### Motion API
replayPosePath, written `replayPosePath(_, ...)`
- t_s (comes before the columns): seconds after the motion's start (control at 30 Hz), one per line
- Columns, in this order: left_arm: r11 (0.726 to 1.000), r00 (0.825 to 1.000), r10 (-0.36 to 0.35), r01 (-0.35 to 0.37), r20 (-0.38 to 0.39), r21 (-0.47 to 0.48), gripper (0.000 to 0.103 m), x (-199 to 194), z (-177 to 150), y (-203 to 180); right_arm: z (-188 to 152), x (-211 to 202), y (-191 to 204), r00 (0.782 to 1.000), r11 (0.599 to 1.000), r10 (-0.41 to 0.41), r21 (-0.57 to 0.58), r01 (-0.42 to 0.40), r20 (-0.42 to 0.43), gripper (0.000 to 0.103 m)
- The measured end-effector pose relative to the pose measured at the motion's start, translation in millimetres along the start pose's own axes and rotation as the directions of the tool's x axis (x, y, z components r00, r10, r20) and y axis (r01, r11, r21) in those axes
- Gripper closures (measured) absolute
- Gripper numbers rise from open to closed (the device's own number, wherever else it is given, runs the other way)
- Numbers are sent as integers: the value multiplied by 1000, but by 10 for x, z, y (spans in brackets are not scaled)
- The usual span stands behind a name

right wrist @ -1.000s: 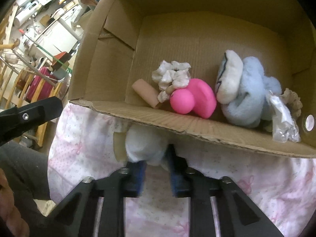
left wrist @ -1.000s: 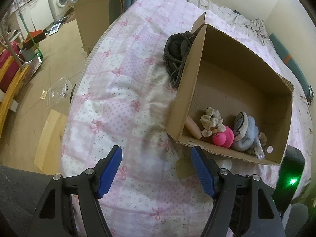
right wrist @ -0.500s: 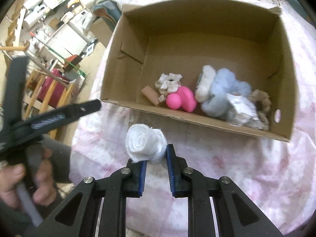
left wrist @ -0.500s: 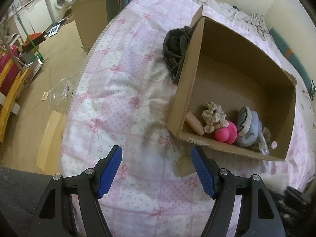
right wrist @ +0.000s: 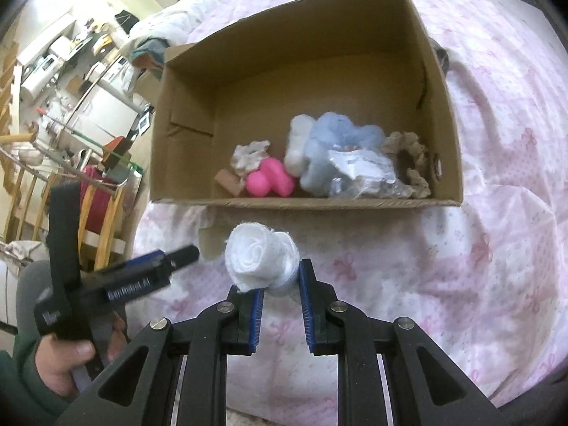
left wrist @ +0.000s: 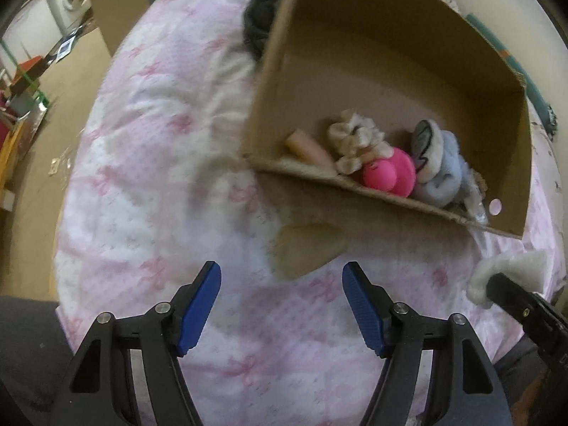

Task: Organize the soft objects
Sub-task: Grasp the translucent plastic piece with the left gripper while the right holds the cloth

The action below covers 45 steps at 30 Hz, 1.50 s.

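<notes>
One white roll gripped in right jaws—left jaws apart (empty); one box.

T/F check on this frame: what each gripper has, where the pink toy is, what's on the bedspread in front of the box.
1. The right gripper is shut on the white rolled cloth. True.
2. The left gripper holds the pink toy. False: its jaws are open and empty; the pink toy lies in the cardboard box.
3. The box is empty. False: it holds several soft items.
4. A beige pad lies on the bedspread outside the box. True.
</notes>
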<state>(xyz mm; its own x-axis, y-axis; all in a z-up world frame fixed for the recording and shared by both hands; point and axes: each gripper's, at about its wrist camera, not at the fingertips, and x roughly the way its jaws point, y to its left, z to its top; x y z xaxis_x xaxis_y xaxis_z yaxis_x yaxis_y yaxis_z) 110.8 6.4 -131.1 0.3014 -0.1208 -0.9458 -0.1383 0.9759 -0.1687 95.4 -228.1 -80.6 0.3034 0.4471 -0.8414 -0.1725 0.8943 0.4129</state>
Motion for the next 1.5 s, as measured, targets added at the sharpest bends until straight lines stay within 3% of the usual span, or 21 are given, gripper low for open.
replayPosePath(0.13, 999, 999, -49, 49, -11, -3, 38, 139, 50, -61, 22, 25, -19, 1000, 1000, 4, 12, -4, 2, 82)
replayPosePath(0.33, 1000, 998, -29, 29, -51, -4, 57, 359, 113, -66, 18, 52, -7, 1000, 1000, 5, 2, -5, -4, 82)
replayPosePath(0.37, 1000, 998, -31, 31, -49, -4, 67, 375, 122, -58, 14, 53, -14, 1000, 1000, 3, 3, -3, -6, 82)
replayPosePath(0.43, 1000, 998, -30, 30, -56, -3, 73, 401, 150, -46, 15, 65, -14, 1000, 1000, 1, 4, -1, -9, 82)
replayPosePath(0.5, 1000, 997, -28, 27, -68, -15, 88, 441, 179, -22, 11, 63, -15, 1000, 1000, -3, 2, 3, -10, 82)
replayPosePath(0.57, 999, 996, -43, 41, -77, -28, 93, 445, 193, 23, 14, 80, -2, 1000, 1000, -8, -2, 8, -14, 82)
replayPosePath(0.83, 1000, 1000, -4, 4, -16, -11, 94, 214, 157, 20, 10, 114, 9, 999, 1000, -27, -9, 27, -18, 82)
replayPosePath(1.0, 997, 996, 83, -83, 26, -3, 94, 23, 154, 167, 6, 116, 0, 999, 999, -41, -6, 41, -13, 82)
replayPosePath(1.5, 994, 992, 112, -112, 59, -5, 94, -298, -159, 267, -46, 120, 95, 996, 993, -90, -76, 89, -9, 82)
